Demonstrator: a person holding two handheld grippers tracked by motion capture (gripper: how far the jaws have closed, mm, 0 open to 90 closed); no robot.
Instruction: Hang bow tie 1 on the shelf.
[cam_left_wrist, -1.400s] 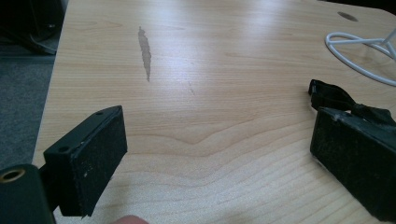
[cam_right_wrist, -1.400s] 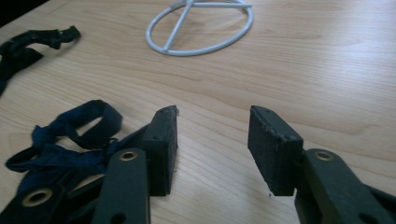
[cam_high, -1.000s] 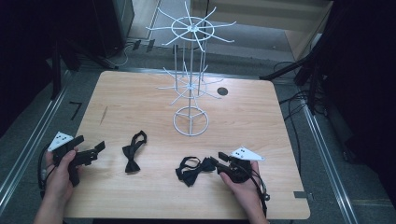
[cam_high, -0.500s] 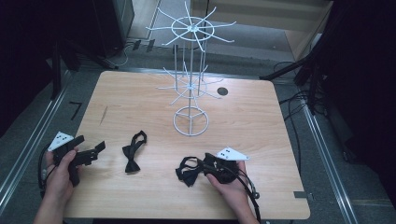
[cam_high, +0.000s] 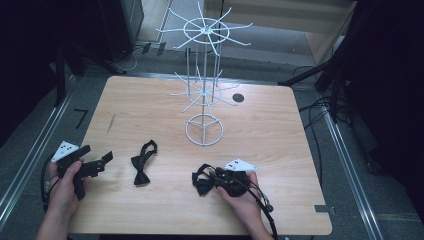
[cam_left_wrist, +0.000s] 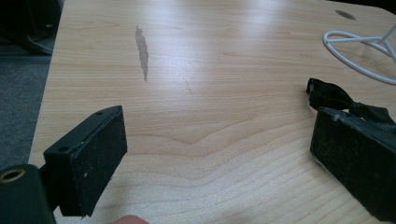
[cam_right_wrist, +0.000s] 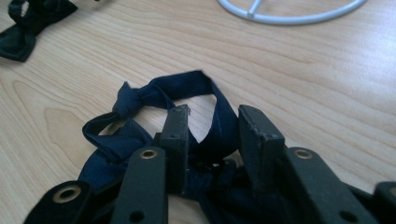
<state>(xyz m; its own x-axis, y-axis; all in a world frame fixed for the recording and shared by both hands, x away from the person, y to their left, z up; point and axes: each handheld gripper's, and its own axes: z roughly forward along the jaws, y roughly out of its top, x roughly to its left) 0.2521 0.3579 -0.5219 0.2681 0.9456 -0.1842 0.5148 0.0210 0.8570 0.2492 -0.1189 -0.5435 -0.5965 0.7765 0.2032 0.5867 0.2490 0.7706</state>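
A dark navy bow tie (cam_high: 201, 181) lies near the table's front edge, right of centre. My right gripper (cam_high: 216, 178) is at its right end. In the right gripper view the jaws of the right gripper (cam_right_wrist: 215, 112) stand either side of the navy bow tie's (cam_right_wrist: 154, 93) strap loop, narrowly open, with wood showing in the gap. A black bow tie (cam_high: 142, 165) lies flat to the left. My left gripper (cam_high: 101, 154) hovers wide open at the front left, holding nothing. In its own view, the left gripper (cam_left_wrist: 219, 126) has the black bow tie (cam_left_wrist: 336, 95) beyond its right jaw.
A white wire display stand (cam_high: 204, 75) with radiating hooks stands at the middle of the wooden table (cam_high: 280, 130). Its ring base (cam_right_wrist: 289, 18) lies just beyond the navy tie. A dark round hole (cam_high: 238, 98) sits behind the stand. Cables run along the floor at right.
My right gripper has slid left onto the navy bow tie, its jaws now around the strap. The left gripper and the black bow tie have stayed put.
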